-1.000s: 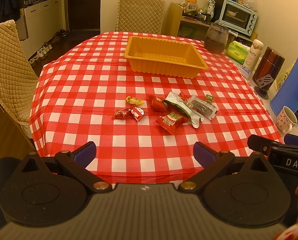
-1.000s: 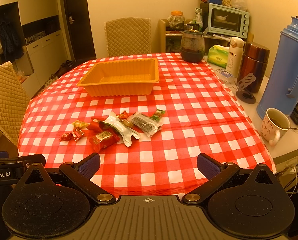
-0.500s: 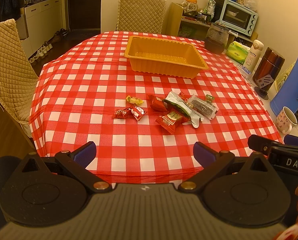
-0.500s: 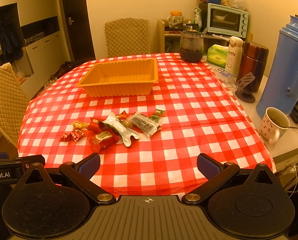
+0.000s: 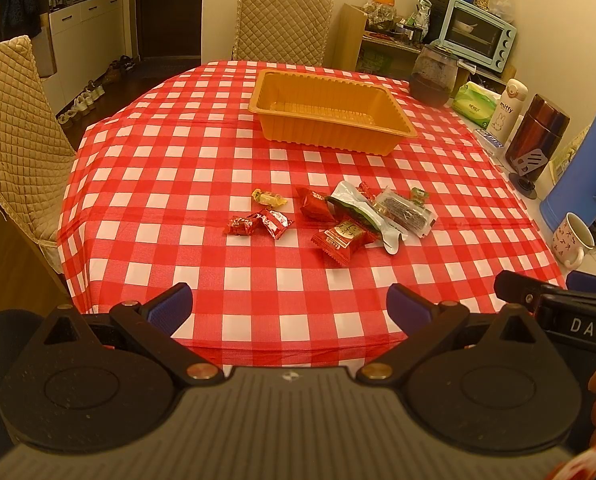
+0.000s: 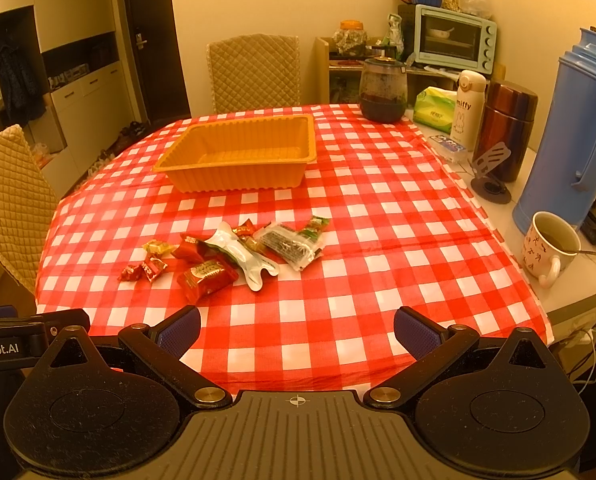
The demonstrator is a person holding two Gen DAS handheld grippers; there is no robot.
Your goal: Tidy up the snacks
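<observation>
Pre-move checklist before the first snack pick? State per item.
1. Left gripper open, holding nothing: ok.
2. Right gripper open, holding nothing: ok.
3. Orange tray upright on the tablecloth, no snacks seen inside: ok.
4. Snack pile unobstructed between grippers and tray: ok.
5. Snacks separated for single picks: not ok; the silver pouch overlaps neighbours. The yellow candy lies apart.
6. Mug with liquid near the table's right edge, clear of the pile: ok.

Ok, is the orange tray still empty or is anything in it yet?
Empty. Both views show the tray's bare ribbed floor; all the snacks lie on the tablecloth in front of it.
</observation>
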